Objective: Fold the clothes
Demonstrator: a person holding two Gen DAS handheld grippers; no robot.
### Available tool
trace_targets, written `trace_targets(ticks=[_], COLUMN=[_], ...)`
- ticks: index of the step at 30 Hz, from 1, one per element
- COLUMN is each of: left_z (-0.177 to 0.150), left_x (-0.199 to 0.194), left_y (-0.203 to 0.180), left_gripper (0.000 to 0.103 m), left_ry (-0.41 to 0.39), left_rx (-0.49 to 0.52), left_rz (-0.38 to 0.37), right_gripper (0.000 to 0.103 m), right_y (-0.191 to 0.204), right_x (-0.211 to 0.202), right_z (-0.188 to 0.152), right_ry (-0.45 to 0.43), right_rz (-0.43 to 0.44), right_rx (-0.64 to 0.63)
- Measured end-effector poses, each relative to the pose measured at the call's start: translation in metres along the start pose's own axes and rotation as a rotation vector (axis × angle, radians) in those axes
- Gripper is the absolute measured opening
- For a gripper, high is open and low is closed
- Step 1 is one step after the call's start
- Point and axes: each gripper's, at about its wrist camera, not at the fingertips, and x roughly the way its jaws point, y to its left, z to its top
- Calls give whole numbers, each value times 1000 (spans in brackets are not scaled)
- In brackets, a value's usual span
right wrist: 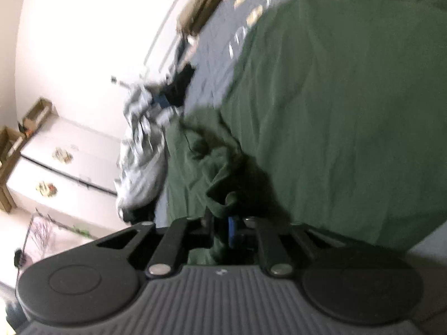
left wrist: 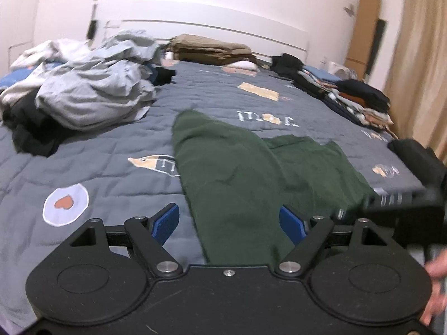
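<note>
My right gripper (right wrist: 223,227) is pinched on a bunched edge of the soft, limp green garment (left wrist: 240,173) while my left gripper (left wrist: 229,223) gapes wide just over its near hem, which I judge the best edge to grasp.

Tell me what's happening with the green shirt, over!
Left gripper open over the green shirt. Right gripper shut on a bunched fold of it. Grey clothes pile sits clear, to the side.
</note>
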Motion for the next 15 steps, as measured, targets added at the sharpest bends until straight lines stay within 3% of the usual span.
trace_targets(ticks=[4, 6, 11, 15], left_z=[-4, -8, -24, -35], left_x=[-9, -11, -2, 7], left_y=[-19, -31, -62, -79], left_gripper=[88, 88, 88, 88], left_ry=[-14, -19, -1, 38], left_rx=[122, 178, 321, 370], left_rz=[-57, -92, -67, -66], right_gripper=[6, 6, 6, 6], right_y=[12, 13, 13, 6], right_x=[-17, -25, -44, -61], right_z=[14, 20, 31, 43], right_ry=[-82, -107, -165, -200], right_rz=[-1, -3, -50, -85], right_rx=[-53, -52, -69, -79])
